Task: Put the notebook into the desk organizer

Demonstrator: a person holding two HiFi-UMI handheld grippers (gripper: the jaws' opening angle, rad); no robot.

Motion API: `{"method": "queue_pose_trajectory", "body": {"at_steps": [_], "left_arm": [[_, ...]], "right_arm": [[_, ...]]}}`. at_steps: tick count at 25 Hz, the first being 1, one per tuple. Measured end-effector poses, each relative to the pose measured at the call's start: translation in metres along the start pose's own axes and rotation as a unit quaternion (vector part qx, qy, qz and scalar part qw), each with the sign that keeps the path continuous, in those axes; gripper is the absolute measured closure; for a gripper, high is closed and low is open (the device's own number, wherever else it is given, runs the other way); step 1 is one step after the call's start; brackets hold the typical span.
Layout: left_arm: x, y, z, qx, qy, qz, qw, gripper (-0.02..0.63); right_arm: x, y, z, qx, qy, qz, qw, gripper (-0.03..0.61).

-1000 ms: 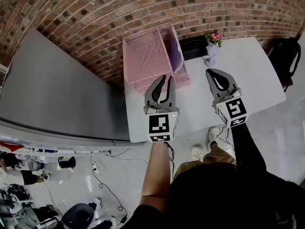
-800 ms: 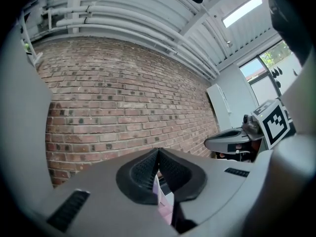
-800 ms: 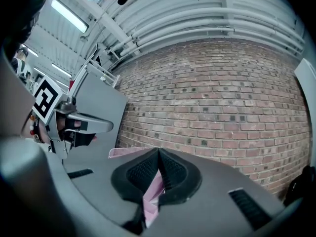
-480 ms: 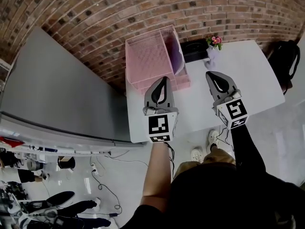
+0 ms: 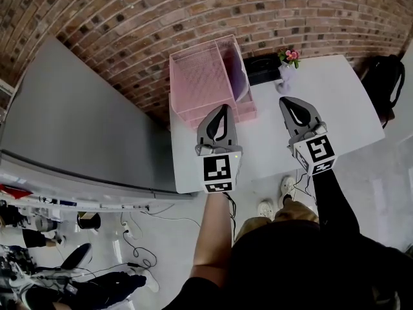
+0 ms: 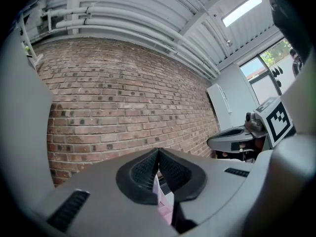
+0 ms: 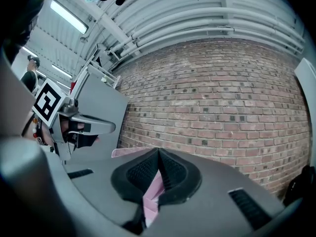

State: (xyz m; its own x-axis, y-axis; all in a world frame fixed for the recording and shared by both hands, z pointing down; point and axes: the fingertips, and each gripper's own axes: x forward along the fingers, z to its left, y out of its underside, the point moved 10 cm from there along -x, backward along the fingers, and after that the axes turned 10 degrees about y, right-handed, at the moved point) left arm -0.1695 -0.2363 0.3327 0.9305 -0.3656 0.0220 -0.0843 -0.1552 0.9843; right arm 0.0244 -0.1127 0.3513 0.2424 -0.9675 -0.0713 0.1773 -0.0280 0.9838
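A pink mesh desk organizer (image 5: pixel 197 76) stands at the back left of the white table (image 5: pixel 335 102). A purple notebook (image 5: pixel 239 81) stands inside its right compartment, leaning against the wall. My left gripper (image 5: pixel 223 108) hovers just in front of the organizer, shut with nothing in it. My right gripper (image 5: pixel 288 101) hangs over the table's middle, also shut and empty. In the left gripper view the left gripper (image 6: pixel 158 151) has its ribbed pads touching, with pink organizer (image 6: pixel 163 202) below. The right gripper view shows the right gripper (image 7: pixel 158 151) closed over the pink organizer (image 7: pixel 152 192).
A small vase of pink flowers (image 5: pixel 288 62) and a black box (image 5: pixel 262 66) stand at the table's back edge against the brick wall (image 5: pixel 161 11). A grey cabinet (image 5: pixel 71 121) flanks the table's left. A black bag (image 5: pixel 384 76) lies on the floor at right.
The left gripper's jaws, apart one second ago, have closed. Both grippers have stayed almost in place above the table.
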Motion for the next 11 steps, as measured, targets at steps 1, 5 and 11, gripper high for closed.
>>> {"method": "queue_pose_trajectory", "body": {"at_steps": [1, 5, 11], "left_arm": [[0.0001, -0.0002, 0.0003, -0.001, 0.0, -0.001, 1.0, 0.598], [0.0011, -0.0008, 0.0001, 0.006, 0.0, 0.002, 1.0, 0.598], [0.0068, 0.002, 0.0003, -0.004, 0.006, 0.007, 0.9999, 0.598]], "right_arm": [[0.0003, -0.0002, 0.0002, 0.0, 0.0, 0.0, 1.0, 0.56], [0.0011, -0.0016, 0.0003, -0.002, 0.0, -0.002, 1.0, 0.558], [0.0048, -0.0032, -0.0032, -0.001, -0.002, 0.0, 1.0, 0.558]]}}
